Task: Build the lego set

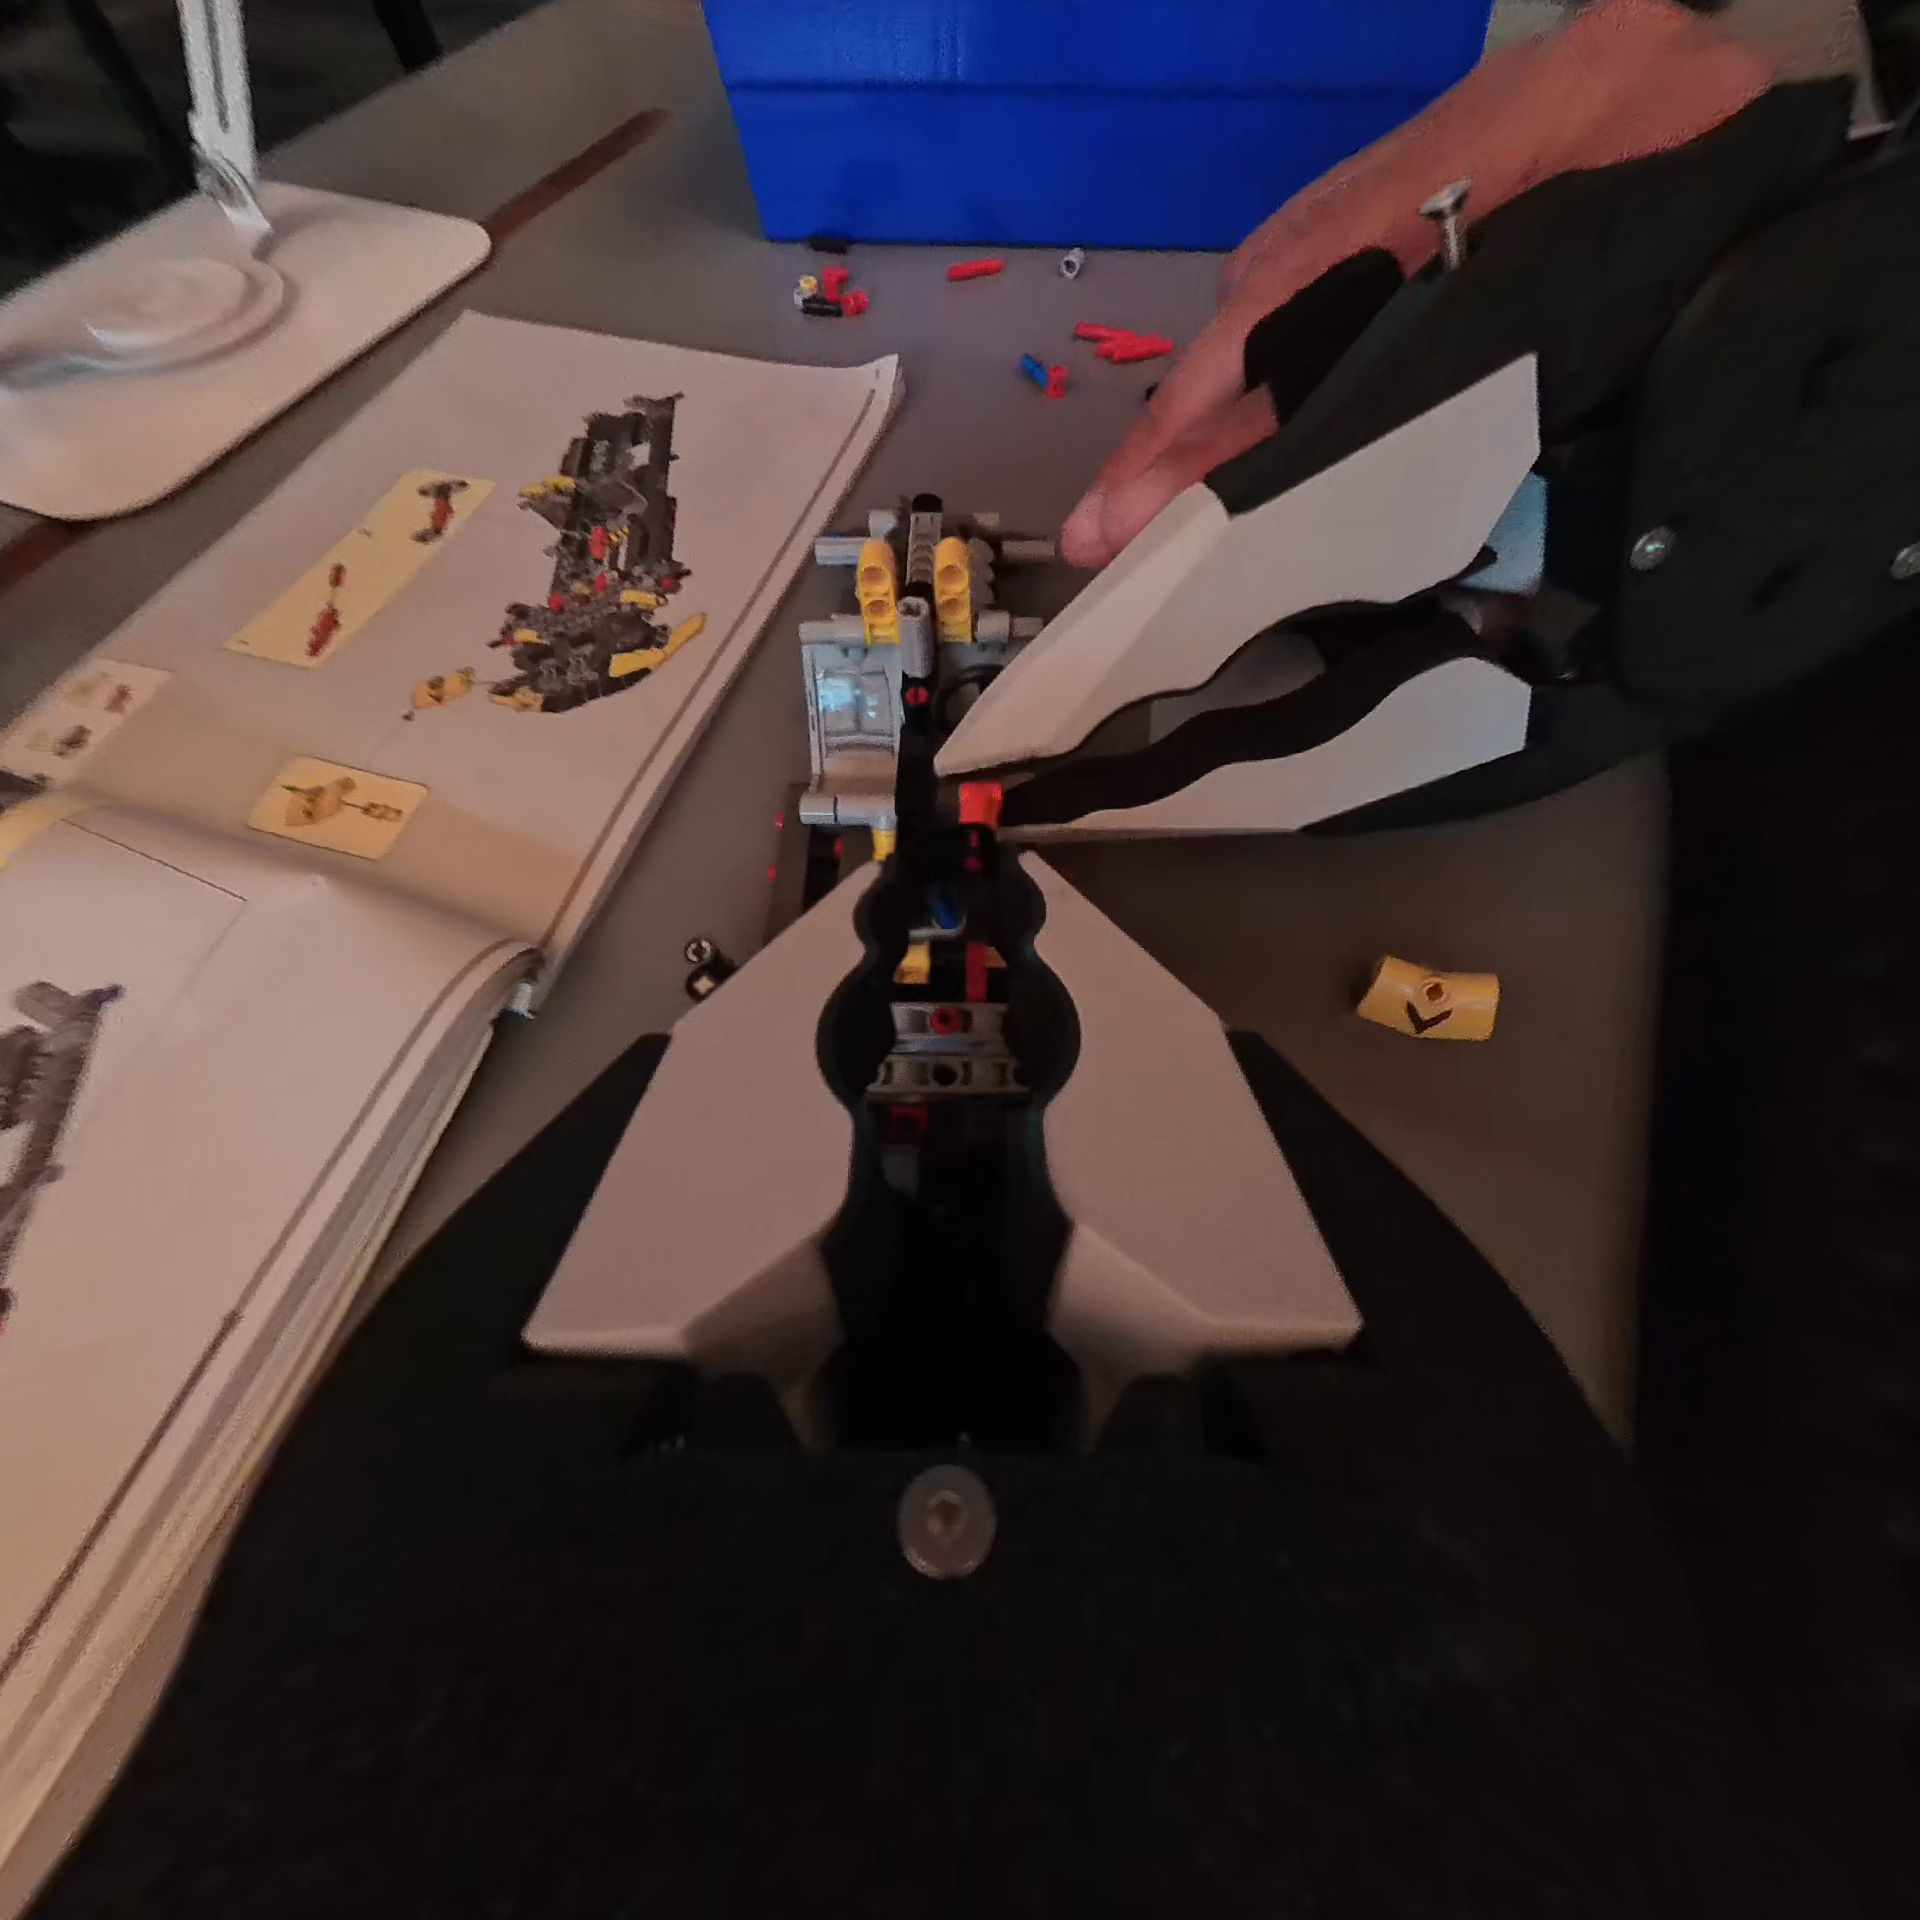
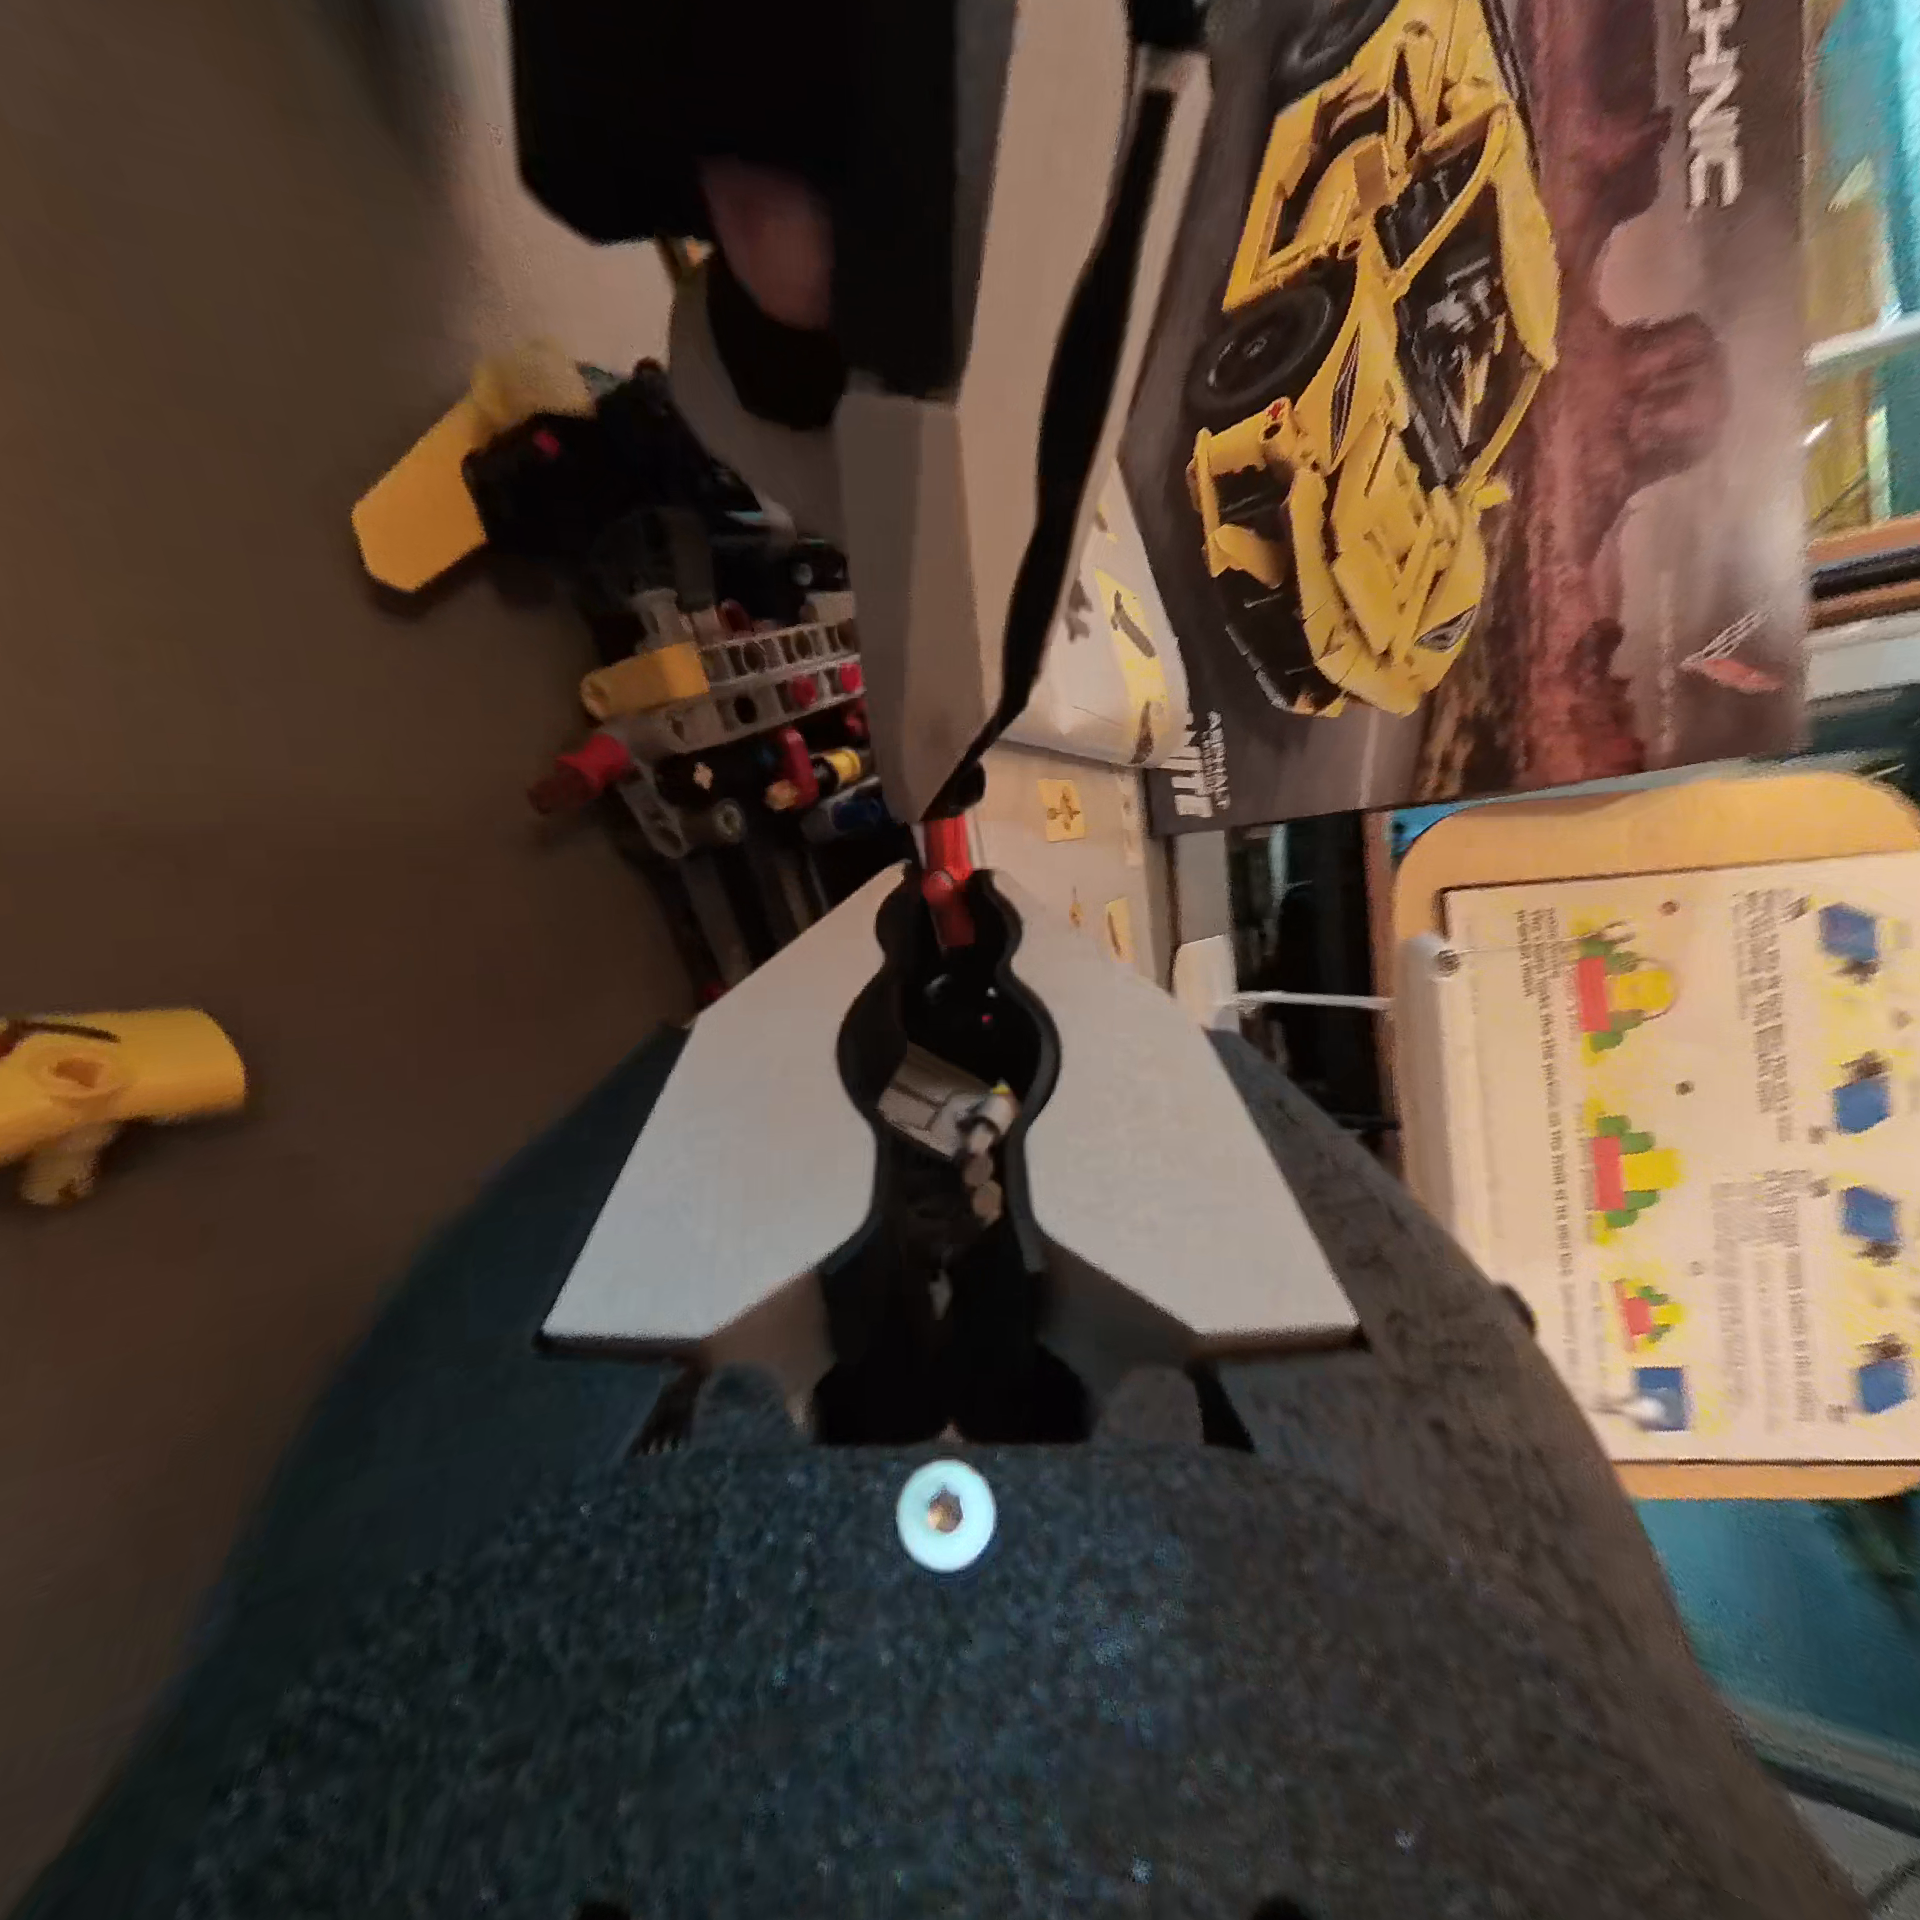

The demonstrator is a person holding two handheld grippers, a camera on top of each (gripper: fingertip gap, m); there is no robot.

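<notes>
The partly built lego model (image 1: 883,665), grey, black and yellow, lies on the grey table; it also shows in the right wrist view (image 2: 727,675). My left gripper (image 1: 940,868) is shut on the model's black near end, which runs back between its fingers. My right gripper (image 2: 948,883) is shut on a small red pin (image 2: 945,873) and holds it against the model just beyond the left gripper's tips. In the left wrist view the right gripper (image 1: 971,800) comes in from the right with the red pin (image 1: 980,802) at its tips. The left gripper (image 2: 935,795) enters the right wrist view from above.
An open instruction booklet (image 1: 416,727) lies left of the model. A blue bin (image 1: 1091,125) stands at the back, with loose red pins (image 1: 1122,343) before it. A yellow piece (image 1: 1429,997) lies to the right. The lego box (image 2: 1455,416) and a picture card (image 2: 1662,1143) stand beyond. Both grippers' tips are close together, under 4 cm apart.
</notes>
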